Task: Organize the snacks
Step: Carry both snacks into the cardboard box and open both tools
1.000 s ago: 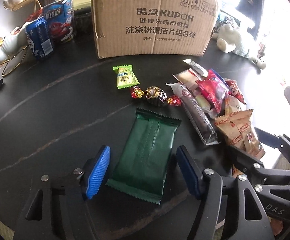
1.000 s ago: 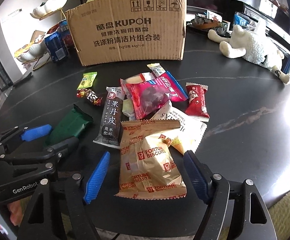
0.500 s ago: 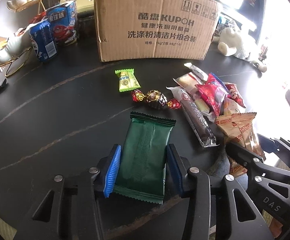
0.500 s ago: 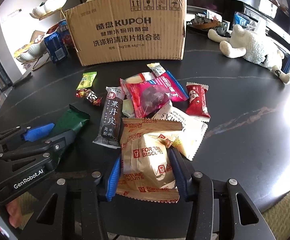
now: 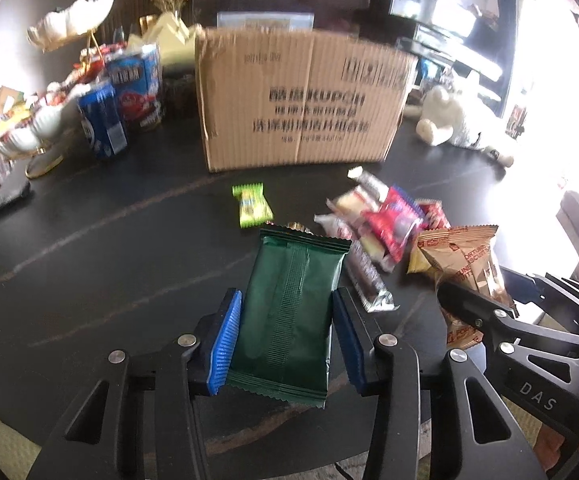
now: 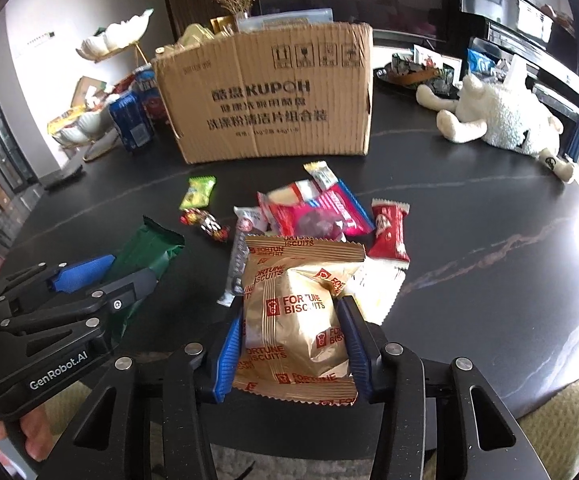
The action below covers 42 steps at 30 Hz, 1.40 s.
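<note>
My left gripper (image 5: 287, 340) is shut on a dark green snack packet (image 5: 289, 304) and holds it lifted above the black table (image 5: 89, 264). My right gripper (image 6: 293, 350) is shut on a gold Fortune Biscuits bag (image 6: 295, 320), also lifted. The green packet shows in the right wrist view (image 6: 145, 252) at left, and the gold bag in the left wrist view (image 5: 465, 256) at right. A pile of loose snacks (image 6: 317, 216) lies mid-table. A cardboard box (image 6: 267, 108) stands open-topped behind them.
A green candy (image 5: 251, 204) and a foil-wrapped candy (image 6: 205, 222) lie left of the pile. Blue snack packs (image 5: 103, 124) and white shell dishes (image 5: 29, 132) stand at the far left. A white plush toy (image 6: 501, 120) lies at the far right.
Both grippers closed on their packets, then lifted them off the table; the views rose and tilted up toward the box.
</note>
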Motion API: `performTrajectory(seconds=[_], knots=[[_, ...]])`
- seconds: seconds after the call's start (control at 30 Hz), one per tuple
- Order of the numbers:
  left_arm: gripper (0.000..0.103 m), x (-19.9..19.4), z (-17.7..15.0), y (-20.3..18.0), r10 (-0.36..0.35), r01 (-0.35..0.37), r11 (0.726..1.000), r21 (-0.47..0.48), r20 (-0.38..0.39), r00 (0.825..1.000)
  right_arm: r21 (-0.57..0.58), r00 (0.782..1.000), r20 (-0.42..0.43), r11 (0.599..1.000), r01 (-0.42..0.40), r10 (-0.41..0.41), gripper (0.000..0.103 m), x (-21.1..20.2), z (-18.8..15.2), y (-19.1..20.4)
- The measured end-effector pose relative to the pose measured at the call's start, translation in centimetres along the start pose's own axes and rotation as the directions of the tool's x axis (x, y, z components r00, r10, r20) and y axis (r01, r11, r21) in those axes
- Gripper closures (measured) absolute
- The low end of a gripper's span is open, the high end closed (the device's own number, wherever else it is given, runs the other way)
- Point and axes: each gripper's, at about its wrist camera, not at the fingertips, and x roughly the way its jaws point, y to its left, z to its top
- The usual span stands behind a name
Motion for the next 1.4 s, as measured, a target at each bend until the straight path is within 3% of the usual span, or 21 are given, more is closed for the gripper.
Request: performTrajectory(seconds=[0.37,0.73,0.93,1.03,1.4], knots=[[0.057,-4.1,4.3,-0.2,0.007,-0.008,1.0,0.001,0.122,0.993,-0.03,0.993,0.117,0.999,-0.017,0.021,0.056,-3.4,4.3,0.2],[0.057,-5.8,8.8,0.0,0.015,-0.019,1.0,0.019,0.202,0.979,-0.015,0.973,0.229,1.0,-0.025,0.028,0.056,-4.9,10.1,-0.1],[0.058,-6.0,11.5,0.0,0.032,-0.041,0.998,0.037,0.229,0.973,-0.007,0.972,0.233,0.999,-0.04,0.04,0.056,-4.2,12.9,-0.3],[0.058,-5.7,13.0,0.4,0.003,-0.009,1.0,0.025,0.212,0.977,-0.015,0.972,0.232,0.999,-0.034,0.036,0.056,-3.8,14.3,-0.3],[0.058,-3.2,18.7,1.1,0.021,-0.027,0.999,0.032,0.198,0.98,-0.032,0.974,0.221,0.999,-0.041,0.047,0.056,-1.5,19.7,-1.0]])
